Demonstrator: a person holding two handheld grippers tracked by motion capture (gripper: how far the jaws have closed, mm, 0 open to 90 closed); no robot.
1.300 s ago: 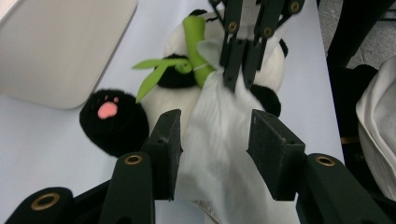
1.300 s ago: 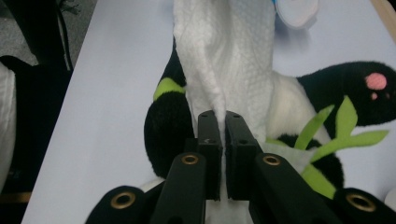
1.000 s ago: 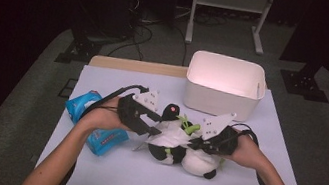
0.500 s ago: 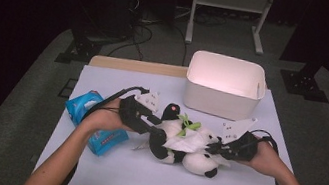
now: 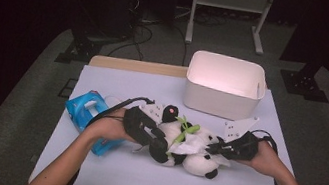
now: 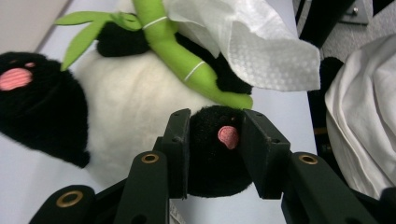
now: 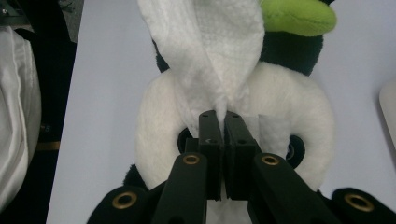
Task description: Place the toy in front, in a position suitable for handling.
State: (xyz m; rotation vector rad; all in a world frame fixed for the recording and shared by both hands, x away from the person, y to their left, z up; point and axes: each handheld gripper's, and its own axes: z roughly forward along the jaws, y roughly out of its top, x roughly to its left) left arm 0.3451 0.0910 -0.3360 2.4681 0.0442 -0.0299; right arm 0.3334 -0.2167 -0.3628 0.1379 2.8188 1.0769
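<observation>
black-white panda (image 5: 193, 150), green bamboo (image 6: 184, 65), white tissue (image 7: 215, 51)

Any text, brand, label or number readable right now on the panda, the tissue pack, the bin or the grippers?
No text reads in any view.
Blue tissue pack: any print is too small and blurred to read.
White bin: plain, no label visible.
Plush panda, green bamboo, white tissue: no tag or lettering visible.
Left gripper and right gripper: no markings visible, just brass rivets.

Both forearms reach in from below. The left gripper (image 5: 159, 147) points right, jaws clamped; the right gripper (image 5: 212, 146) points left, jaws pinched nearly together.
</observation>
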